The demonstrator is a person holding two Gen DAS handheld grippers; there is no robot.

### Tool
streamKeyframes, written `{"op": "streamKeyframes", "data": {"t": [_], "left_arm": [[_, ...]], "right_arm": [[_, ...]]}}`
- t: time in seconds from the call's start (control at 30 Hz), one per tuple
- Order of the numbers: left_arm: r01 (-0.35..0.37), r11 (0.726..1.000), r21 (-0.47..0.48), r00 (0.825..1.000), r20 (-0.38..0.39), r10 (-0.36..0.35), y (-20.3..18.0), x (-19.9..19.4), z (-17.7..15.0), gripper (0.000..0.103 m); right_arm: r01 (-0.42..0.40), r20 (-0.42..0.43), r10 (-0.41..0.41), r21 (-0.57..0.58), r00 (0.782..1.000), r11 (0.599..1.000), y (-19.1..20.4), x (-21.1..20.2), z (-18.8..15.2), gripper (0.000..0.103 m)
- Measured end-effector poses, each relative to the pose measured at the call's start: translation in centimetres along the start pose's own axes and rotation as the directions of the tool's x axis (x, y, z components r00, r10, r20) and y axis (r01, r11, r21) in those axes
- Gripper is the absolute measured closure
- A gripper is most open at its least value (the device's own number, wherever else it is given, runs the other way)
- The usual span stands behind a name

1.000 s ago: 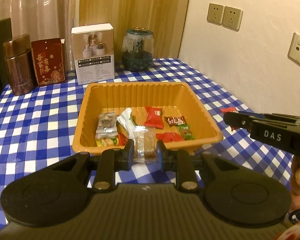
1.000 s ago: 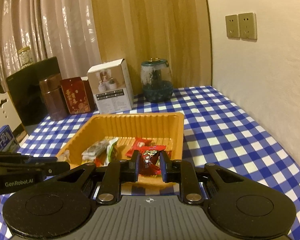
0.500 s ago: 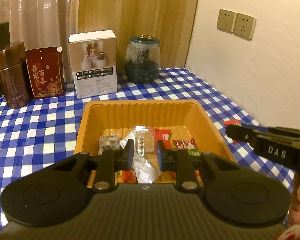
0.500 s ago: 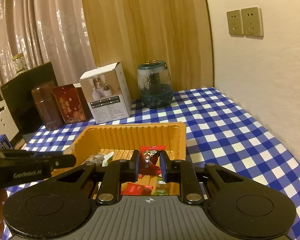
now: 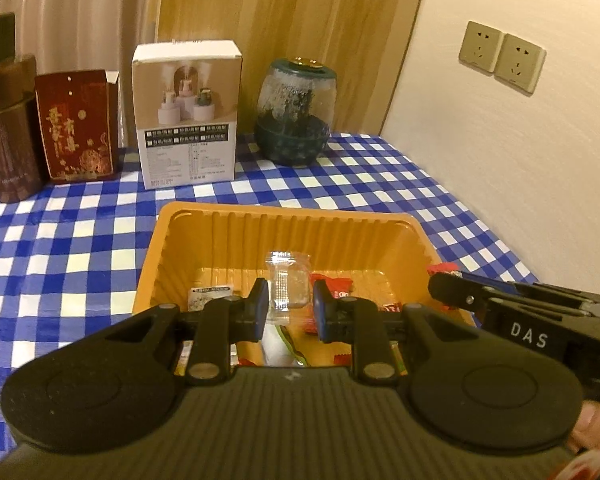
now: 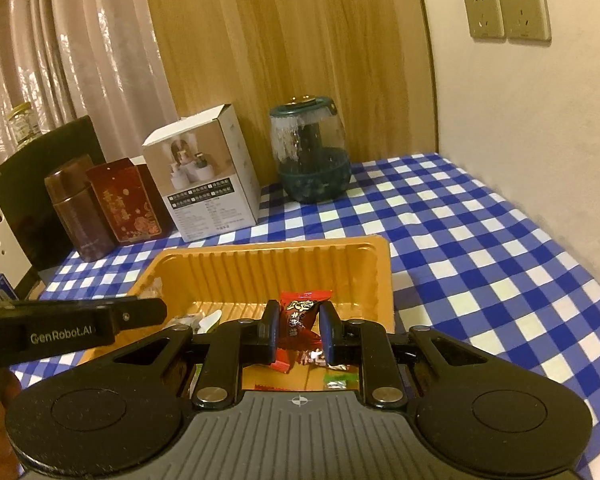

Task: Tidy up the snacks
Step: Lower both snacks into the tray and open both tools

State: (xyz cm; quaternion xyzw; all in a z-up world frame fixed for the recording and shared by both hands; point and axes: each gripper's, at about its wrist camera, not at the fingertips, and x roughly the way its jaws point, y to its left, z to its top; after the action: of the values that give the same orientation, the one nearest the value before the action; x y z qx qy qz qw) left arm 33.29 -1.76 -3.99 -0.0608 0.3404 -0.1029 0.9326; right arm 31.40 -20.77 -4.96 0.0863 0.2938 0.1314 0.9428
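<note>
both grippers now further over orange tray; left gripper fingers pinching clear-wrapped snack; right gripper fingers pinching red candy.

White letters "DAS" stand on the side of the right gripper, at about 4 o'clock in the left wrist view, and "GenRobot.AI" stands on the side of the left gripper, at 9 o'clock in the right wrist view. The red box at 10 o'clock carries gold Chinese characters and the red snack in the right gripper carries white ones, but neither can be read for sure. The white box at 11 o'clock has rows of small print too fine to read.
</note>
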Motion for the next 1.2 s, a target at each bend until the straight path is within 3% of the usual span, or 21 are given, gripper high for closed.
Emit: {"op": "streamKeyframes", "data": {"t": [0.6, 0.7, 0.9, 0.97, 1.03, 1.2], "left_arm": [[0.055, 0.998, -0.028, 0.998, -0.028, -0.055, -0.7, 2.7, -0.3, 0.080], [0.044, 0.999, -0.030, 0.999, -0.015, -0.044, -0.5, 2.6, -0.4, 0.058], [0.009, 0.999, -0.041, 1.000, -0.004, -0.009, 0.8, 1.9, -0.2, 0.056], [-0.004, 0.999, -0.053, 1.000, -0.005, 0.004, 1.3, 1.7, -0.2, 0.053], [-0.018, 0.999, -0.047, 1.000, -0.011, 0.017, 1.6, 1.5, -0.2, 0.042], [-0.031, 0.999, -0.014, 0.999, -0.031, 0.031, 1.8, 1.5, -0.2, 0.036]], "right_arm": [[0.024, -0.026, -0.024, 0.030, 0.999, 0.999, -1.1, 1.6, 0.1, 0.082], [0.025, -0.026, -0.024, 0.032, 0.999, 0.999, -1.1, 1.6, 0.1, 0.082], [0.023, -0.025, -0.022, 0.046, 0.999, 0.999, -1.4, 1.5, 0.2, 0.082], [0.019, -0.025, -0.018, 0.048, 1.000, 0.999, -1.4, 1.5, 0.2, 0.082], [0.009, -0.024, -0.007, 0.053, 1.000, 0.999, -1.4, 1.4, 0.3, 0.082], [-0.010, -0.021, 0.011, 0.046, 1.000, 0.999, -0.9, 1.2, 0.4, 0.082]]}}
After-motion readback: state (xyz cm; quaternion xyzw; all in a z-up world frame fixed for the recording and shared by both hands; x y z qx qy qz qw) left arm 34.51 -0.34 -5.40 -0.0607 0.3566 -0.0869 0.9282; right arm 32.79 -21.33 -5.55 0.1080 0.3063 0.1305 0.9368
